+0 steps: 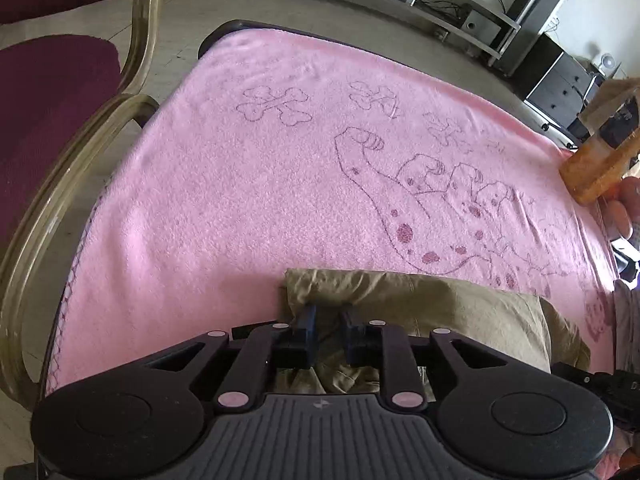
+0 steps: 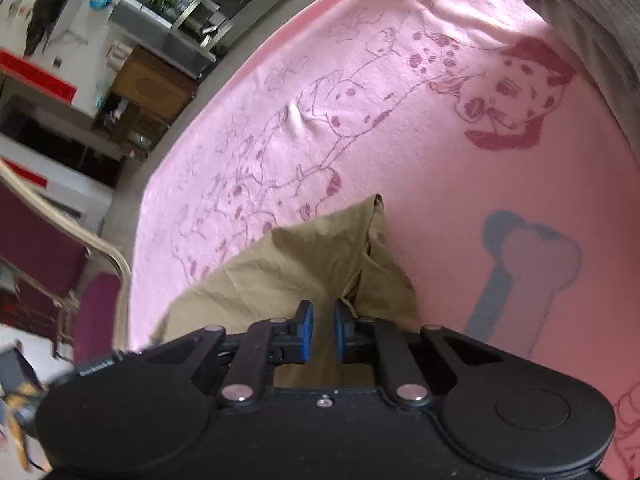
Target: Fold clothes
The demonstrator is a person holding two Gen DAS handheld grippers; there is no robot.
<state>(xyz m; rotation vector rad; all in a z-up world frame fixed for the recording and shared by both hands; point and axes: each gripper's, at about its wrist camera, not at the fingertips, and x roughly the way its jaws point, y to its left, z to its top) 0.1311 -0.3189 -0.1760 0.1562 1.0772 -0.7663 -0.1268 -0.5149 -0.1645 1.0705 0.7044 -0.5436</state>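
A khaki garment point(image 1: 420, 304) lies folded on a pink blanket point(image 1: 240, 184) printed with dogs and bones. My left gripper point(image 1: 328, 312) sits over the garment's left end, its jaws narrowly apart with khaki cloth between them. In the right wrist view the same khaki garment point(image 2: 304, 264) rises in a peak in front of my right gripper point(image 2: 322, 312). Its blue pads point(image 2: 307, 328) stand close together with a fold of the cloth running between them.
A gold-framed chair with maroon cushions point(image 1: 60, 128) stands left of the table. An orange object point(image 1: 600, 164) and a hand are at the blanket's right edge. A grey cloth point(image 2: 592, 20) lies at the far right in the right wrist view. Shelving and speakers line the room behind.
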